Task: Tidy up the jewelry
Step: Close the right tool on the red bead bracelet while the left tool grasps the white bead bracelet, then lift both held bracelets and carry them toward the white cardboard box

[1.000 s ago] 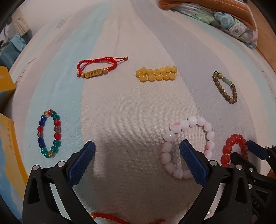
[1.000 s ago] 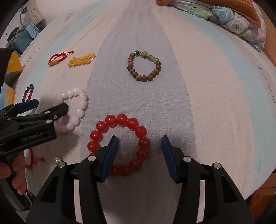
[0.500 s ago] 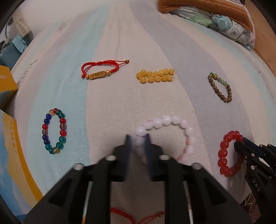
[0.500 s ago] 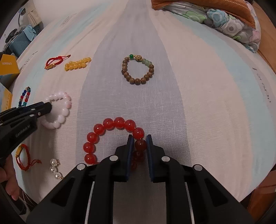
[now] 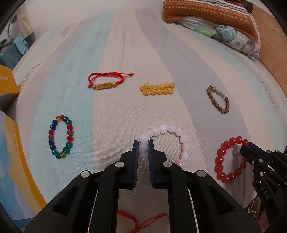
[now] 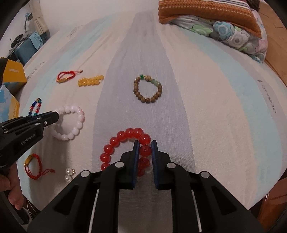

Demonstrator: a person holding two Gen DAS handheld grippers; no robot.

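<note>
Bracelets lie spread on a striped bedsheet. My left gripper [image 5: 143, 143] is shut on the left side of the pale pink bead bracelet [image 5: 172, 130], also seen in the right wrist view [image 6: 75, 129]. My right gripper [image 6: 145, 144] is shut on the right side of the red bead bracelet [image 6: 116, 141], also seen in the left wrist view [image 5: 220, 161]. Further off lie a red cord bracelet with a gold bar [image 5: 105, 82], a yellow bead bracelet [image 5: 157, 88], a brown wooden bead bracelet [image 6: 147, 89] and a multicoloured glass bead bracelet [image 5: 61, 137].
A second red cord bracelet [image 6: 33, 169] and two pearl earrings [image 6: 69, 174] lie near the bed's front edge. Yellow and blue boxes [image 5: 10, 161] stand at the left. A floral quilt and an orange pillow [image 6: 211, 16] lie at the far right.
Both grippers went from open to shut, the left on the pink bracelet and the right on the red one. Both bracelets have shifted slightly with the grippers.
</note>
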